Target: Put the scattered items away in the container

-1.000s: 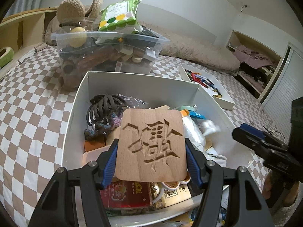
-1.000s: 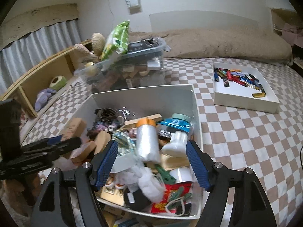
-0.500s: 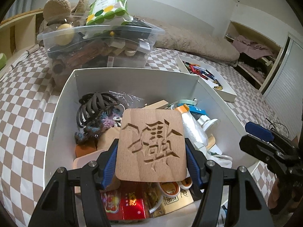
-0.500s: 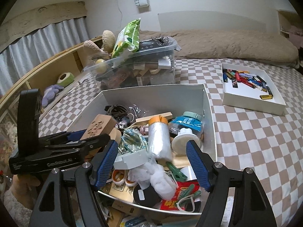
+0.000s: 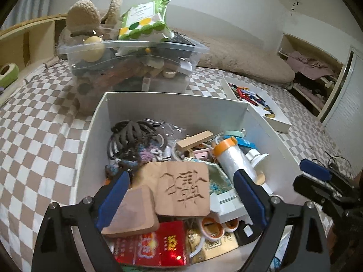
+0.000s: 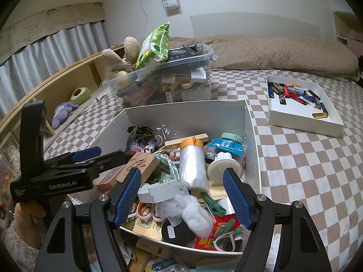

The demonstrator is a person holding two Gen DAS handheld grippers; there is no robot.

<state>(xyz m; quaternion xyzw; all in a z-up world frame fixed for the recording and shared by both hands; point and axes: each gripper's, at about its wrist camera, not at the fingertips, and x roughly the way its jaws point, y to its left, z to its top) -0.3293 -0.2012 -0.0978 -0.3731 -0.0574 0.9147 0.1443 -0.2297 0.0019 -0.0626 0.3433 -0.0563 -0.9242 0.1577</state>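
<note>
The white box [image 5: 172, 96] on the checkered bed is full of small items. A wooden block carved with a character [image 5: 183, 189] lies flat on the pile inside it, resting partly on a second plain wooden block [image 5: 133, 213]. My left gripper [image 5: 181, 176] hovers over it with its jaws opening, and both blue pads stand clear of the block's sides. In the right wrist view the carved block [image 6: 141, 165] lies just past the left gripper [image 6: 106, 156]. My right gripper [image 6: 181, 174] stands open above the box's [image 6: 186, 104] near end, holding nothing.
A clear plastic bin [image 5: 133, 68] heaped with toys and a green packet stands right behind the box. A white tray of lighters [image 5: 256, 99] lies to the right on the bedspread. A wooden shelf [image 6: 68, 79] runs along the left, and a brown pillow [image 6: 272, 52] lies at the back.
The left jaws have spread wide and let go of the carved block, which has dropped onto the pile in the box. The right gripper has kept its opening.
</note>
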